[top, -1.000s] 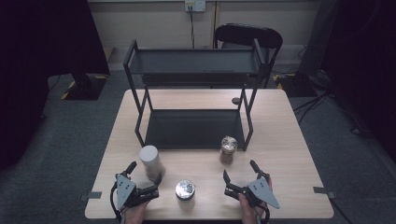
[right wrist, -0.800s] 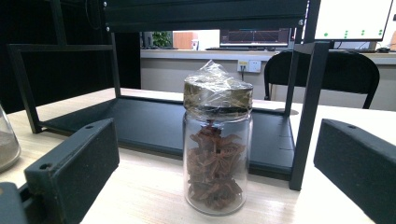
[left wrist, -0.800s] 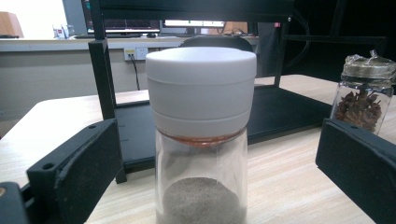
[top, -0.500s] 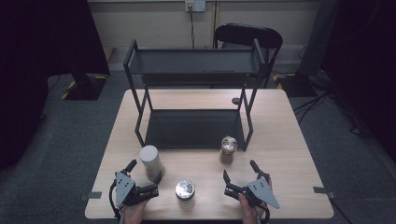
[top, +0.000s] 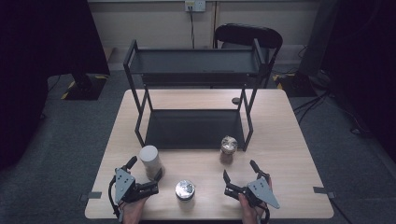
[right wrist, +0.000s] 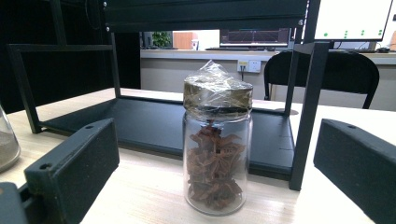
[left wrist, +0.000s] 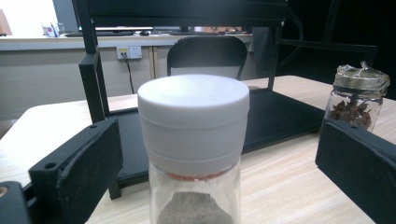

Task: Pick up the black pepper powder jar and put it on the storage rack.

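Note:
A glass jar with a white lid (top: 150,158) (left wrist: 194,116), grey powder inside, stands near the table's front left. My left gripper (top: 145,169) (left wrist: 219,156) is open, a jaw on either side of the jar and clear of it. A jar of star anise (top: 228,148) (right wrist: 217,154), its top wrapped in film, stands just in front of the rack's right leg. My right gripper (top: 240,170) (right wrist: 215,163) is open a short way in front of it, touching nothing. A silver-lidded jar (top: 185,190) sits between the two grippers by the front edge.
A black two-tier metal rack (top: 194,128) fills the middle of the wooden table (top: 280,135); its upright leg (right wrist: 303,116) stands just right of the star anise jar. A small dark round object (top: 236,100) lies behind the rack. A black chair (top: 247,35) is beyond the table.

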A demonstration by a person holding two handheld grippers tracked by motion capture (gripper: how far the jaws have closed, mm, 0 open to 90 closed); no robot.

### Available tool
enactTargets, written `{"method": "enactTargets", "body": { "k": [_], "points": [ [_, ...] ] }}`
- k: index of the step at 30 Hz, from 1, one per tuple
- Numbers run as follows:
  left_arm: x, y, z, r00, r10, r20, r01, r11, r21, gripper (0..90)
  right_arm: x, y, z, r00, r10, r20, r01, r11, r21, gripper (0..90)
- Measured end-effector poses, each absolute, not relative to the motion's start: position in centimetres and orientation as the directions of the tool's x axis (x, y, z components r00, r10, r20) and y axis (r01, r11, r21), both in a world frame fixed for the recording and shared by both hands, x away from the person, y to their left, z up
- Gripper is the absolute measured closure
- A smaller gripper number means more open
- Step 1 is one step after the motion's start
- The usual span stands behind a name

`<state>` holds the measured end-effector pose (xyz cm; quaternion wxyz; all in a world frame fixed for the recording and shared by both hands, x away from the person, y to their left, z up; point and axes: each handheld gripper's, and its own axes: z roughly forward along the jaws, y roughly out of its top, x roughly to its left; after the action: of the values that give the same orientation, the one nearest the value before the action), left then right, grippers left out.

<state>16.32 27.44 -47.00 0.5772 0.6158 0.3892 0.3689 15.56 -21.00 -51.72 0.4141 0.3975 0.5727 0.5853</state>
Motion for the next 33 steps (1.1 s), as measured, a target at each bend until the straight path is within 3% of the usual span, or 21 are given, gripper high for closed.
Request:
{"method": "enactTargets", "body": {
  "k": [12, 33],
  "points": [
    [17.0, 27.4, -45.9, 0.440, 0.898, 0.018, 0.042, -0.041, 0.998, 5.2, 15.6, -21.0, -51.7, -0.341, 0.940, -0.009, -0.030, -0.001, 1.000, 0.0],
    [19.8, 27.2, -45.2, 0.441, 0.897, 0.014, 0.108, -0.069, 0.992, 14.8, 15.6, -21.0, -51.7, -0.341, 0.940, -0.009, -0.030, -0.001, 1.000, 0.0]
  ]
}}
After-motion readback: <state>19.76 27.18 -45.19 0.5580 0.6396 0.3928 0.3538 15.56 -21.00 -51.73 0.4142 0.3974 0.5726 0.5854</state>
